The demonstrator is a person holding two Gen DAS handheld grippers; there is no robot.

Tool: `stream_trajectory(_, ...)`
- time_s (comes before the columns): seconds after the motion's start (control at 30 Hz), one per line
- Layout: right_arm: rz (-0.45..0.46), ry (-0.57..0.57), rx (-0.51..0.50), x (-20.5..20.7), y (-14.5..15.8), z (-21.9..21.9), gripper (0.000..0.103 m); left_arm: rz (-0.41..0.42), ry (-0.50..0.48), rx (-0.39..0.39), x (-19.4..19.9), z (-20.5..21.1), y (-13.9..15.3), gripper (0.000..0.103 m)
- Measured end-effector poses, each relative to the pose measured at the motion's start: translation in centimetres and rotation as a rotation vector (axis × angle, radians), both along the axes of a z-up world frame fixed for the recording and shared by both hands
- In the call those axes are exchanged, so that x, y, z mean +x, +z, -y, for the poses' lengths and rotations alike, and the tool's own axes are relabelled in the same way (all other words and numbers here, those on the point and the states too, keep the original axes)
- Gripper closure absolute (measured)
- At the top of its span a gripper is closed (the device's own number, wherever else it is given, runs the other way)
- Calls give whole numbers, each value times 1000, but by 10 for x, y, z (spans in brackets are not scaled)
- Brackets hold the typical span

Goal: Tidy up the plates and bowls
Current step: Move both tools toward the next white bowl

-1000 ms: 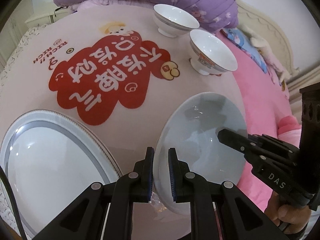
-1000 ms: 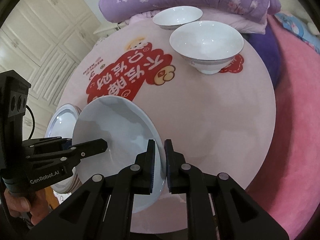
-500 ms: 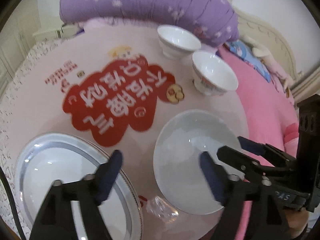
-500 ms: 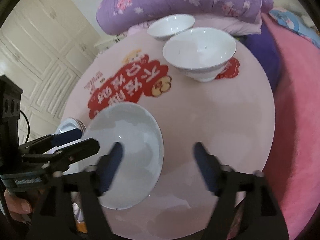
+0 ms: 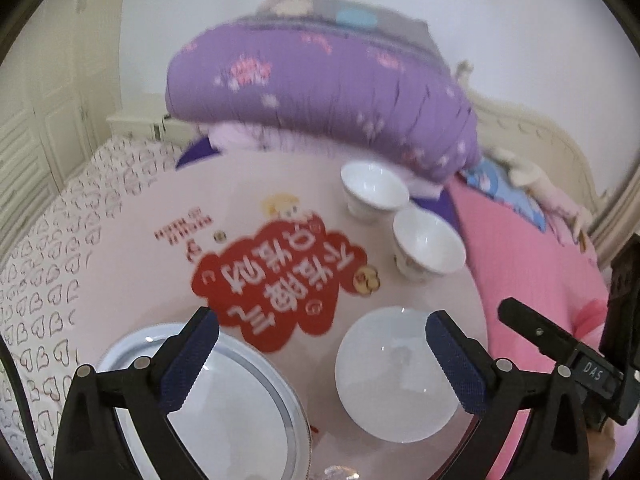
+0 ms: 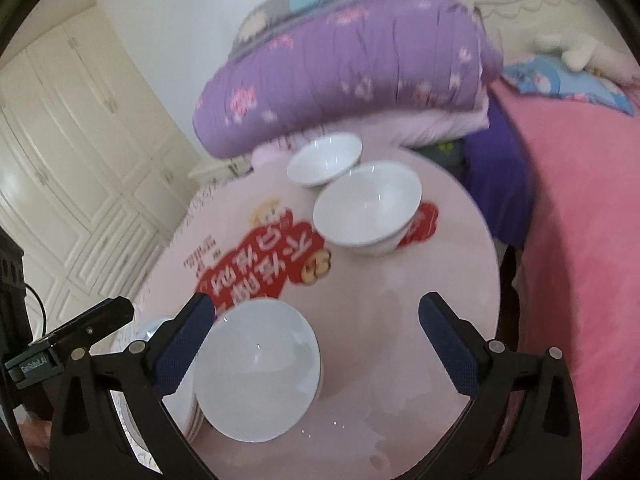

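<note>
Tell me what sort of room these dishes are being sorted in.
Most likely a bedroom. A folded purple quilt lies just past the round pink table, a pink bedspread with a cream headboard runs beside it, and cream wardrobe doors line the wall.

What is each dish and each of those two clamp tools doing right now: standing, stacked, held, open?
Plain white plate: flat on the table, released, nothing gripping it.
Silver-rimmed plate: flat on the table, beside the plain one.
Near bowl: upright, empty.
Far bowl: upright, empty, behind the near bowl.
Left gripper: fingers opening, nothing between them.
Right gripper: fingers opening, nothing held.
</note>
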State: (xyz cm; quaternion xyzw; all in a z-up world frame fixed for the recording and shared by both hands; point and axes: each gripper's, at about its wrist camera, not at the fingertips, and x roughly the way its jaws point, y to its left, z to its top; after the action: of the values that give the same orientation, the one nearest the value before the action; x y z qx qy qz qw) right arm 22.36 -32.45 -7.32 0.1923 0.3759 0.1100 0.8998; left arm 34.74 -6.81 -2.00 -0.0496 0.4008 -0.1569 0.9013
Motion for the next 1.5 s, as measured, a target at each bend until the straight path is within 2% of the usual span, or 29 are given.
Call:
stream_trajectory(0.27, 130, -13, -52, -18, 37, -1, 0, 71, 15, -33, -16, -6, 13, 1)
stream_trajectory(0.47, 134, -2, -76, -12, 39, 2, 0, 66, 16, -36, -4, -1, 14, 1)
stream_trajectory(0.67, 107, 19, -97, 19, 29, 12, 0, 51, 20, -5, 24, 18, 10, 1)
stream_trajectory(0.83, 120, 43, -173, 60, 31, 16, 0, 49, 20, 30, 65, 45, 12, 1)
stream_trajectory(0.93, 122, 61, -184, 97, 35, 23, 0, 49, 32, 58, 95, 61, 9, 1)
stream_trajectory(1.1, 11, 89, -202, 170, 21, 28, 0, -13, 27, 87, 157, 89, -7, 1)
stream_trajectory(1.27, -110, 138, -179, 234, -9, 31, 0, -111, 25, 140, 230, 120, -40, 1)
stream_trajectory(1.5, -214, 191, -182, 281, -43, 21, 0, -235, -7, 137, 306, 147, -85, 2)
